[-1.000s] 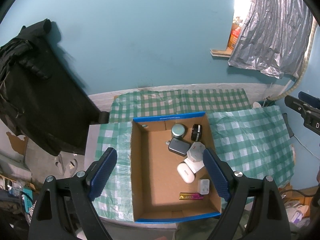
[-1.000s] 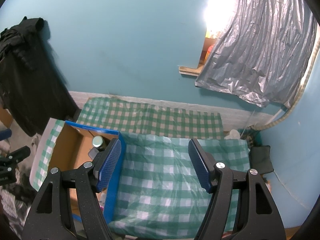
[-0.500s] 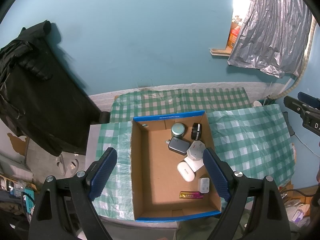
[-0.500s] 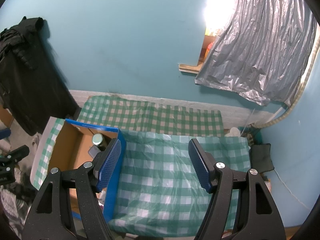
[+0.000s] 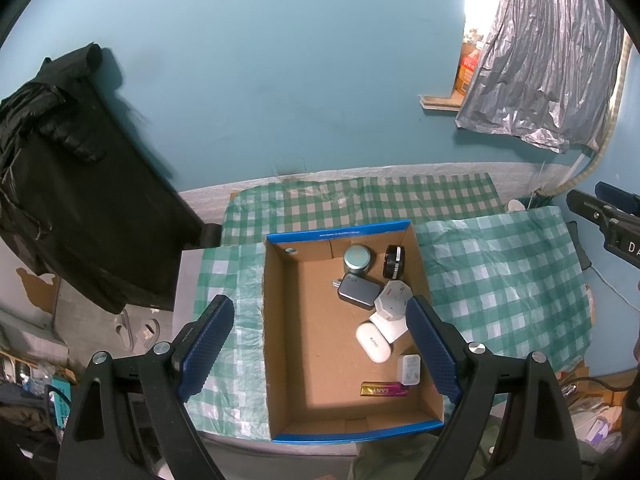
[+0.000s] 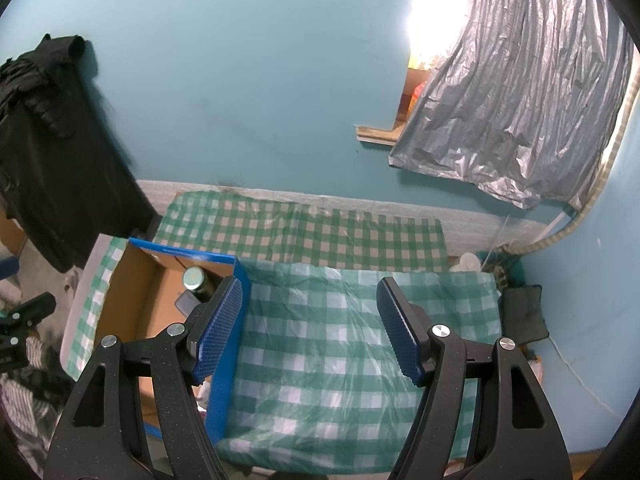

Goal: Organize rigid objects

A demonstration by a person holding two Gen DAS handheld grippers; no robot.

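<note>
Nothing shifted since before — both grippers, left gripper (image 5: pixel 320 344) and right gripper (image 6: pixel 310 330), wide, empty, one cardboard box (image 5: pixel 280 344) — eight items.

The box (image 5: pixel 280 320) is brown with blue edges. The cloth (image 6: pixel 340 340) has a green and white check pattern. The wall (image 5: pixel 280 80) is teal, the curtain (image 6: pixel 520 100) silver, the jacket (image 5: pixel 60 180) black.

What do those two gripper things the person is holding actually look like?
Each gripper, left and right, is a matte black, speckled forked frame with silver screw heads. Its two fingers carry dark blue pads with a fine grid texture. No cables or sleeves show.
</note>
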